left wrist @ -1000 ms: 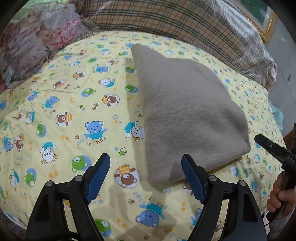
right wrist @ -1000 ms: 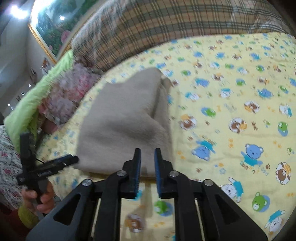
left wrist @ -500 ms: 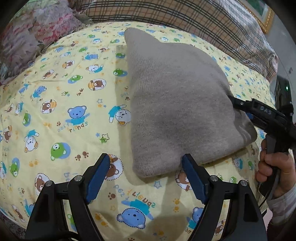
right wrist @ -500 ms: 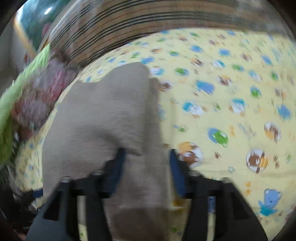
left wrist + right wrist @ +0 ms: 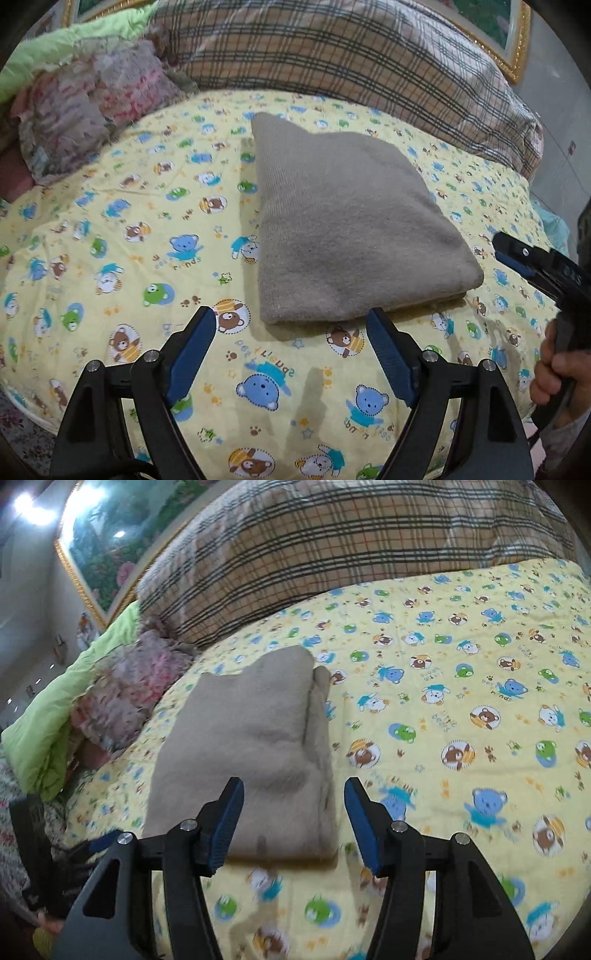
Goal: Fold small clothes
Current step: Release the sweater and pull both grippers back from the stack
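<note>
Right gripper withdrawn, jaws wide, empty | left gripper same | sweater folded on bear-print sheet

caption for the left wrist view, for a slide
Open left gripper hovers before a folded taupe garment on the bear-print sheet.

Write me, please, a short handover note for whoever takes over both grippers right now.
Left gripper: open, empty, just short of the near edge of the folded beige knit garment.
Right gripper: open, empty, at the garment's other edge.
The garment lies flat in a compact stack on the yellow bear-print sheet, layers showing at one side.
Done: the folding looks complete.
Left: probably only setting it aside; no other small clothes are plainly in view.
</note>
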Tool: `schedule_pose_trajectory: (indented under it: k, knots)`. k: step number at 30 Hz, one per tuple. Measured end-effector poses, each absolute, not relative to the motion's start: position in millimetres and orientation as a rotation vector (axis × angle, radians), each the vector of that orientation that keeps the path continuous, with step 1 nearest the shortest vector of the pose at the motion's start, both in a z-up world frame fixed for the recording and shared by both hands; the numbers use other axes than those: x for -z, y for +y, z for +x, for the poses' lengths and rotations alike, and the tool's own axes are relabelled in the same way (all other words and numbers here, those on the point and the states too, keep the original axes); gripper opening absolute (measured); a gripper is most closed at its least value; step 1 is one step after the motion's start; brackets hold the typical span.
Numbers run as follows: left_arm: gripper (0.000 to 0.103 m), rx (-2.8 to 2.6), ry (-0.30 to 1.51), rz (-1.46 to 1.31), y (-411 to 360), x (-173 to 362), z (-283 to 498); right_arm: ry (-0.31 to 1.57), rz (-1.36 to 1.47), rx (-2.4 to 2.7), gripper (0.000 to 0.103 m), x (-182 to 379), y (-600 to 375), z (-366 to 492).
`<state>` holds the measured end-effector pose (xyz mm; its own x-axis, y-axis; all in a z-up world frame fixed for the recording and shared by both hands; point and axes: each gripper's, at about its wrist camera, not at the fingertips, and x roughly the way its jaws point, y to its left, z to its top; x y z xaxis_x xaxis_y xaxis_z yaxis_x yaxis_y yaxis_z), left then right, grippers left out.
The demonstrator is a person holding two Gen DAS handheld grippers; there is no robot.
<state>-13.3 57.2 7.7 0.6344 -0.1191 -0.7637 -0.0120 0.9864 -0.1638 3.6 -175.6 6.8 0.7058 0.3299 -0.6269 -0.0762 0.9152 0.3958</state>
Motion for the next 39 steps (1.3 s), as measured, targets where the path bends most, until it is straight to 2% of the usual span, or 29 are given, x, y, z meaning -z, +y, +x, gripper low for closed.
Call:
schedule_pose_trajectory:
  k: [11,19,24,39]
  knots:
    - [0.085,-0.013,0.86,-0.102,56.0,-4.5,-46.1,0.74,0.3,-0.276,0.058,-4.1,-155.1,-48.4]
    - [0.087,-0.027,0.851,-0.062,54.0,1.6,-69.2,0.683,0.205,-0.294,0.079,-7.1,-134.3,-86.1]
    - [0.087,-0.026,0.858,-0.064,52.3,3.6,-75.7,0.679,0.159,-0.287,0.086,-4.6,-128.0,-96.6]
    - [0.09,-0.043,0.823,-0.045,60.5,-26.0,-62.5,0.715,0.13,-0.312,0.093,0.8,-111.4,-97.4]
